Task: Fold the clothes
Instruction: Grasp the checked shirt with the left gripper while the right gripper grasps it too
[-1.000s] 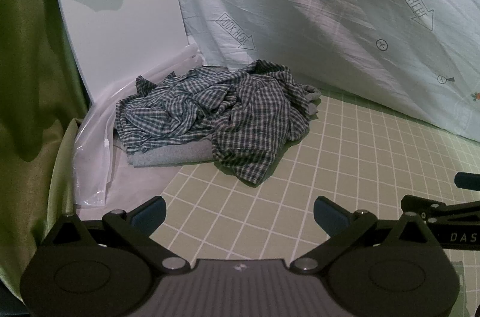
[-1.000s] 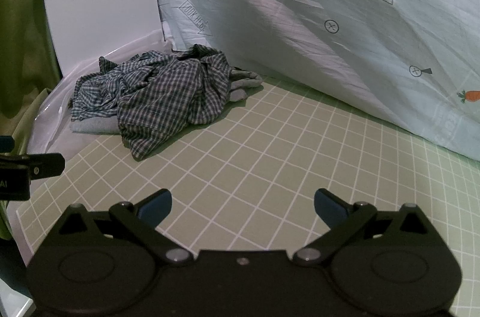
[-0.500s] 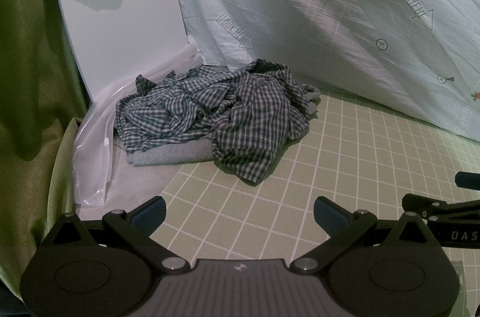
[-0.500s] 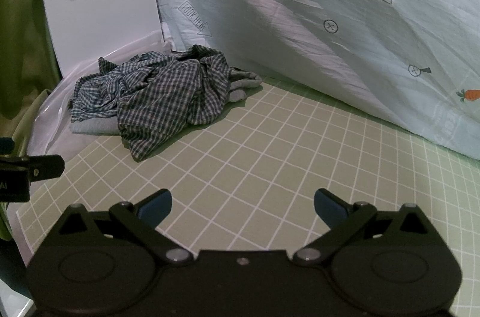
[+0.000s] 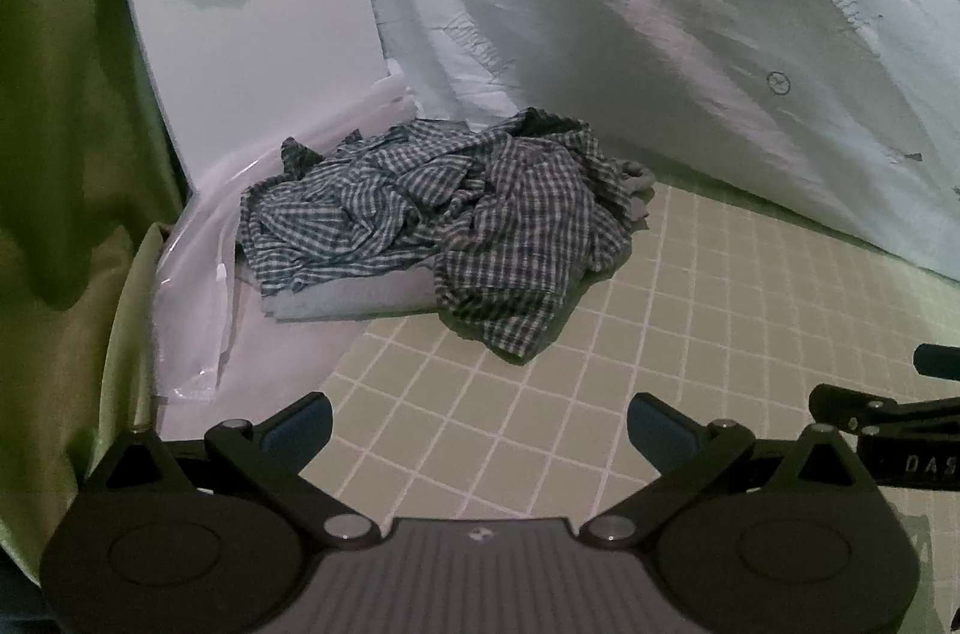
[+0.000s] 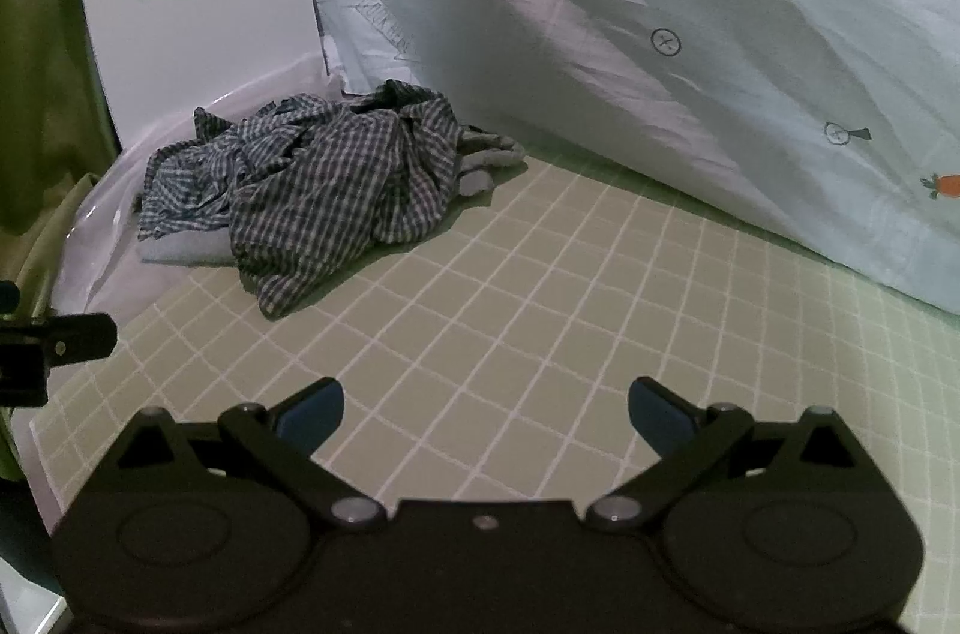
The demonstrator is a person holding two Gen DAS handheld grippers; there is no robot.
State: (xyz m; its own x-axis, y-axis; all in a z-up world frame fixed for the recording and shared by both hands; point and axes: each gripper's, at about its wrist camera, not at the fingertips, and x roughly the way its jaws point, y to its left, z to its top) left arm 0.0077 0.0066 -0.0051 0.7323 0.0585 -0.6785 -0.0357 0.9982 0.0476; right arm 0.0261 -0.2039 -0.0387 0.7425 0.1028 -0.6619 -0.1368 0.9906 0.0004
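Pale sheet printed with carrots hangs behind a green grid mat on the tabletop. At the mat's far left corner lies a crumpled plaid shirt – partly over grey cloth and clear plastic. Left claw and right claw both gape wide, empty, near the mat's front edge – well apart from the shirt.

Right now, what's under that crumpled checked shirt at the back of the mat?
A flat grey garment lies under the checked shirt, its edge showing at the front left and again at the right. How far it extends, or whether anything else is beneath, is hidden by the shirt.
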